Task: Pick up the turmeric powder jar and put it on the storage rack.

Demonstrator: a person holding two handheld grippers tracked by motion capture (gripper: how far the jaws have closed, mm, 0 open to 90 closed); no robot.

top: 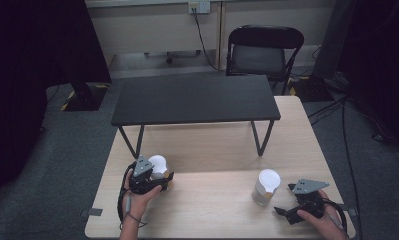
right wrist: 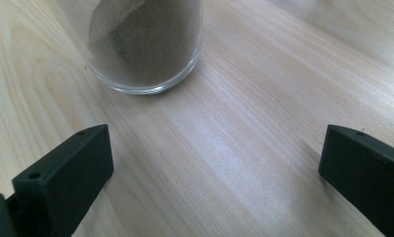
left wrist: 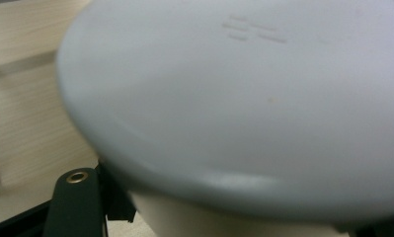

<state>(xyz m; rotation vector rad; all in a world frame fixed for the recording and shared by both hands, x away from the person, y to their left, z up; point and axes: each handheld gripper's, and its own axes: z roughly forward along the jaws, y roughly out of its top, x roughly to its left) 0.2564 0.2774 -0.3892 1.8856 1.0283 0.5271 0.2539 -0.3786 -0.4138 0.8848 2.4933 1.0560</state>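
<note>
High view: a person's two hands work at a pale wooden table (top: 212,200), with a low black shelf (top: 194,98) standing across its far half. At about 8 o'clock from the table's centre, the left gripper (top: 159,181) is clamped around a white-lidded jar (top: 157,165). At about 4 o'clock, a second white-lidded jar (top: 266,187) stands upright on the table, and the right gripper (top: 287,210) lies just beside it, toward 4 o'clock of the jar, not touching.

Left gripper view: the first jar's white lid (left wrist: 244,103) looms close and blurred, bearing a faint embossed mark toward 12 o'clock; the cream body (left wrist: 209,219) begins below it, and one black jaw rises at 7 o'clock, against the jar. The grip itself is hidden by the lid.

Right gripper view: the second jar's glass base (right wrist: 145,44), holding brownish powder, sits at 11 o'clock. Both black jaws stand wide apart with bare wood between them, so this gripper is open and holds nothing.
</note>
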